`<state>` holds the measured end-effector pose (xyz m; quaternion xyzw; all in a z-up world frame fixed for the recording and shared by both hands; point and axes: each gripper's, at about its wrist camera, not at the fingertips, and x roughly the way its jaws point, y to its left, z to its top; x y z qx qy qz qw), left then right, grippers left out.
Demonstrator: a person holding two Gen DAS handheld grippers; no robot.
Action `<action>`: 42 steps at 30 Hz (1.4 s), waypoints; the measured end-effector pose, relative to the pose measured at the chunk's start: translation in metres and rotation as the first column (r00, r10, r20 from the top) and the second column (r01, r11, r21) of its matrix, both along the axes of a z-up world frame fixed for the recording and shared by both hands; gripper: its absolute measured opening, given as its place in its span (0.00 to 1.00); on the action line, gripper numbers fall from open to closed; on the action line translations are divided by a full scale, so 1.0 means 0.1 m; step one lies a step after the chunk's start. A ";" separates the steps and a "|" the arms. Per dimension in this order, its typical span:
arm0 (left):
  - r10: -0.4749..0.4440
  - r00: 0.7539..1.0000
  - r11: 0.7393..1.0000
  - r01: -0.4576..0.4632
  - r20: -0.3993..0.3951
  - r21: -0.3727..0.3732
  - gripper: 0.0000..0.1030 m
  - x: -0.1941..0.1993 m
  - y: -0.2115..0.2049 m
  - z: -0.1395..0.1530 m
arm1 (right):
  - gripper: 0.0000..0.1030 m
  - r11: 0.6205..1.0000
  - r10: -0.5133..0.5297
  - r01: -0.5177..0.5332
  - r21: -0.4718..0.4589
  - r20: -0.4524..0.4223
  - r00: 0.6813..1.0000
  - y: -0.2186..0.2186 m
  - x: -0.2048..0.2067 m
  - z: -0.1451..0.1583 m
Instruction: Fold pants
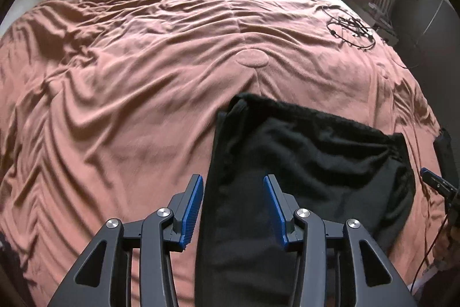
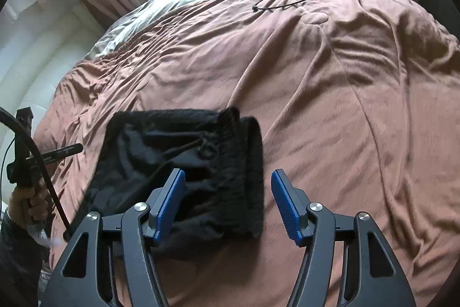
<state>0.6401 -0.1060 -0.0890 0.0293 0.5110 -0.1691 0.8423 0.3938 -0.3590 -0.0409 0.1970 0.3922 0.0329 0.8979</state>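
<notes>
1. left wrist view: the black pants (image 1: 302, 163) lie on the bed (image 1: 129, 76), near its front edge and toward the right side, already doubled over into a short, thick bundle with the waistband and drawstring on top.
2. the left gripper (image 1: 233, 206) hangs above the bundle's left part; its blue pads stand apart with nothing pressed between them, the cloth lying below, not pinched.
3. right wrist view: the right gripper (image 2: 227, 202) hangs over the bundle's right end, jaws apart as well; the left pad sits over black cloth, the right pad over bare blanket, and neither grips anything.
4. the pants (image 2: 184, 163) show stacked layers at the right end, so at least one fold looks made. the top layer is rumpled and the edges do not line up neatly.
5. my reading: the main folding is largely done and both tools have let go. what may be left is one more fold to make it smaller, or smoothing and squaring the edges; i cannot tell which is meant.
6. a tangle of black cable (image 1: 352, 29) lies well apart near the far right corner of the bed, clear of the pants.
7. the person's hand (image 2: 27, 203) holding the left tool shows at the left rim of the right wrist view.
</notes>
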 end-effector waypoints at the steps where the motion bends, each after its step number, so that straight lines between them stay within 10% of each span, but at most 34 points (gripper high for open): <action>1: 0.002 1.000 1.000 -0.002 -0.001 -0.004 0.45 -0.07 0.04 0.02 | 0.59 1.000 -0.002 0.002 0.008 -0.002 1.000 0.00 -0.04 -0.01; 24: 0.051 0.994 0.989 -0.064 -0.095 -0.136 0.46 -1.09 0.54 -0.23 | 0.59 0.983 0.035 -0.021 0.185 -0.069 0.997 0.11 -0.24 -0.43; 42: 0.102 0.975 0.972 -0.140 -0.198 -0.188 0.56 -0.92 0.84 -0.84 | 0.59 0.964 0.063 -0.050 0.260 -0.045 0.997 -0.02 -0.11 -0.69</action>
